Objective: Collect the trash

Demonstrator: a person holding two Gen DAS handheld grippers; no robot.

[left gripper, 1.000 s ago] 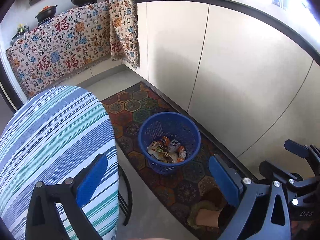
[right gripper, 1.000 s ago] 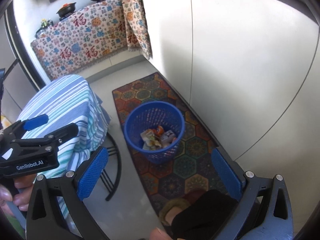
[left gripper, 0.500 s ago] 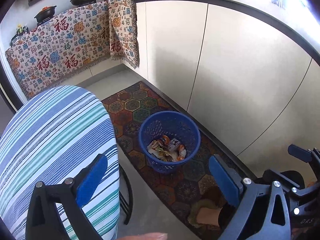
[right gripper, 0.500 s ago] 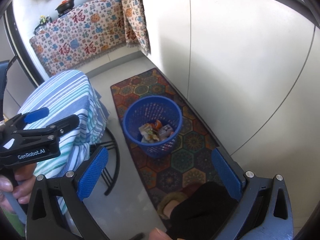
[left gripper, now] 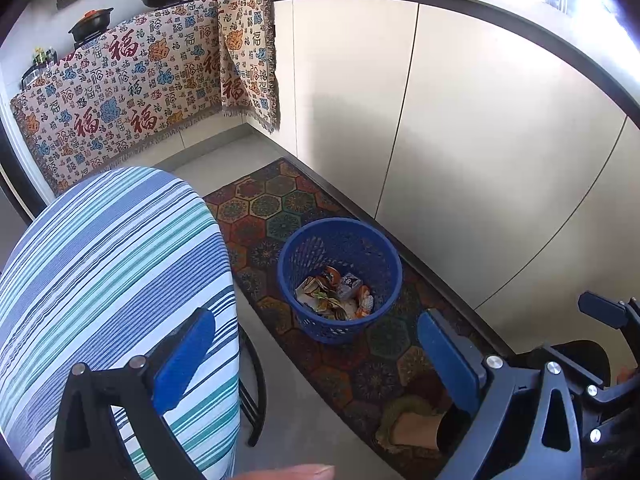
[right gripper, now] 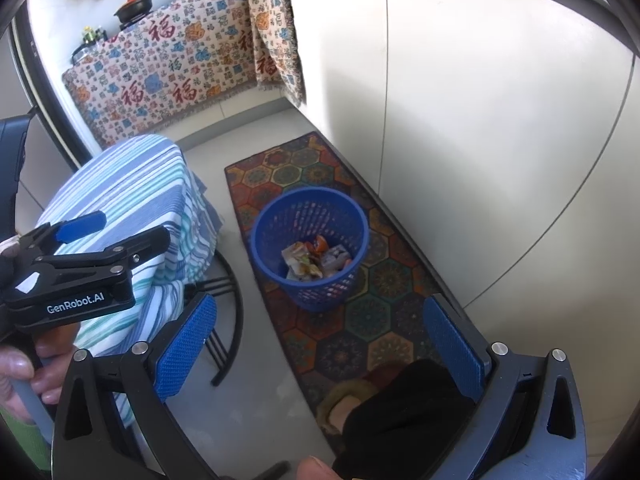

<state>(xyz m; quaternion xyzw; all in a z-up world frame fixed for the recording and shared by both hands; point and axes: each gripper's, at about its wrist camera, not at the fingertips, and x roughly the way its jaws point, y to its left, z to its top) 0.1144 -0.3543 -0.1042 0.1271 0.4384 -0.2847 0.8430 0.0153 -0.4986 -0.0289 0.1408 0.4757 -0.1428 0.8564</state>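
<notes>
A blue mesh trash basket stands on the patterned floor mat and also shows in the right wrist view. Crumpled wrappers and cartons lie in its bottom, also seen from the right. My left gripper is open and empty, high above the floor beside the striped table. My right gripper is open and empty, high above the mat. The left gripper body shows at the left of the right wrist view; part of the right gripper shows at the right of the left wrist view.
A round table with a blue striped cloth stands left of the basket, on black metal legs. Cream cabinet doors line the right side. A patterned cloth hangs over the far counter with pans on top. The person's slippered foot rests on the mat.
Both grippers have drawn back and risen slightly from the basket, which sits a little farther and more centred in the views. Both stay open and empty.
</notes>
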